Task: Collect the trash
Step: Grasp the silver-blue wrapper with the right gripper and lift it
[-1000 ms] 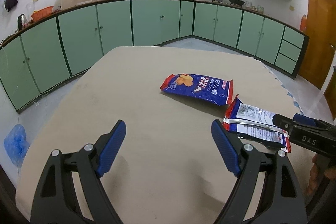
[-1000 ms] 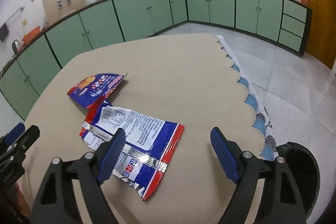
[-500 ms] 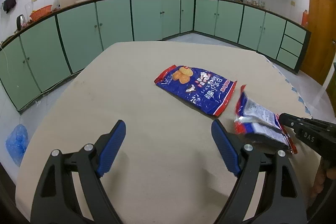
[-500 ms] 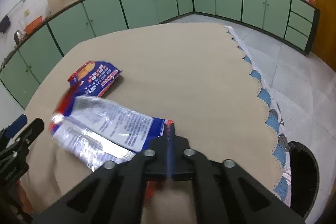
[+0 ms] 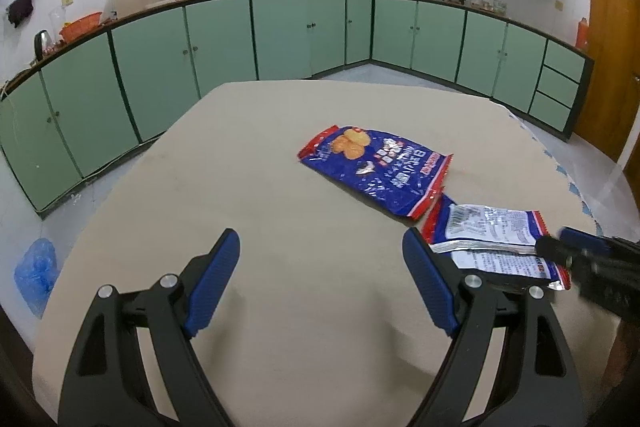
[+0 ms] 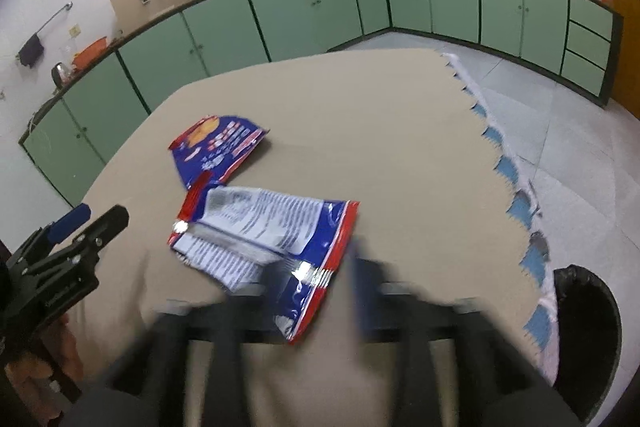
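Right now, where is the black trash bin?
In the right wrist view the black trash bin stands on the floor at the lower right, beside the table's scalloped edge, right of the white-backed wrapper. The left wrist view does not show it.

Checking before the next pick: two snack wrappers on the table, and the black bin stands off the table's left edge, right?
Not left. The right wrist view shows the black bin off the table's right edge. Both wrappers, the blue one and the white-backed one, do lie on the table.

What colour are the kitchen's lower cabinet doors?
Pale green cabinet doors with dark trim, clearest in the left wrist view.
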Action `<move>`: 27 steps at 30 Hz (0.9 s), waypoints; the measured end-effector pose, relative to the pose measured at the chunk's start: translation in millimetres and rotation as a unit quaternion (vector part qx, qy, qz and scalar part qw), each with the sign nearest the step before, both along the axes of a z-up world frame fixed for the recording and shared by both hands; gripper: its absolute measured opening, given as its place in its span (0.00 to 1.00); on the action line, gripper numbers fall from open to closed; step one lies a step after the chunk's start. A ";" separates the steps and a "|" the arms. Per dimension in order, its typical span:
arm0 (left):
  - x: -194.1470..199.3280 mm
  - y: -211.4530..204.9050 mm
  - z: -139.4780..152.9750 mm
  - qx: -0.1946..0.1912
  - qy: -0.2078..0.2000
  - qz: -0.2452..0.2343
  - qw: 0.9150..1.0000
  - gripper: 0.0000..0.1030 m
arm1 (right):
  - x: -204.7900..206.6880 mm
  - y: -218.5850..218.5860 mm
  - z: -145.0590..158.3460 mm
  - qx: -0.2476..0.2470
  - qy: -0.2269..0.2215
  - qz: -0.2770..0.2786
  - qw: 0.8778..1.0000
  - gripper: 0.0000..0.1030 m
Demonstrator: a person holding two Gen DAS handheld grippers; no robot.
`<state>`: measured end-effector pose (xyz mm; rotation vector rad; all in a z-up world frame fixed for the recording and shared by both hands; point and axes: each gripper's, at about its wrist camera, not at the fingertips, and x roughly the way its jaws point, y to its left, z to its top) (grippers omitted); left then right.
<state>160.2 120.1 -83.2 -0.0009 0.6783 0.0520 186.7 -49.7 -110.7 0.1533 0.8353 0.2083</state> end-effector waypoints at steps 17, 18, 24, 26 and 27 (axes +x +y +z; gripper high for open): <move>2.3 10.6 -7.6 -0.011 0.013 0.014 1.000 0.79 | -6.3 18.9 -7.4 -0.074 -0.011 0.008 0.997 0.05; 2.2 10.4 -7.6 -0.011 0.013 0.015 1.000 0.79 | -6.5 19.1 -7.1 -0.074 -0.013 0.009 0.997 0.04; 2.9 6.4 -5.7 -0.014 0.011 0.012 1.000 0.79 | -12.8 2.4 -0.6 -0.044 -0.027 -0.009 0.999 0.02; 3.0 4.6 -4.6 -0.016 0.009 0.007 1.000 0.79 | -13.5 -4.9 4.2 -0.040 -0.033 -0.018 0.998 0.02; 3.7 2.0 -3.7 -0.017 0.008 0.005 1.000 0.79 | -13.2 -7.6 6.0 -0.040 -0.036 -0.022 0.998 0.02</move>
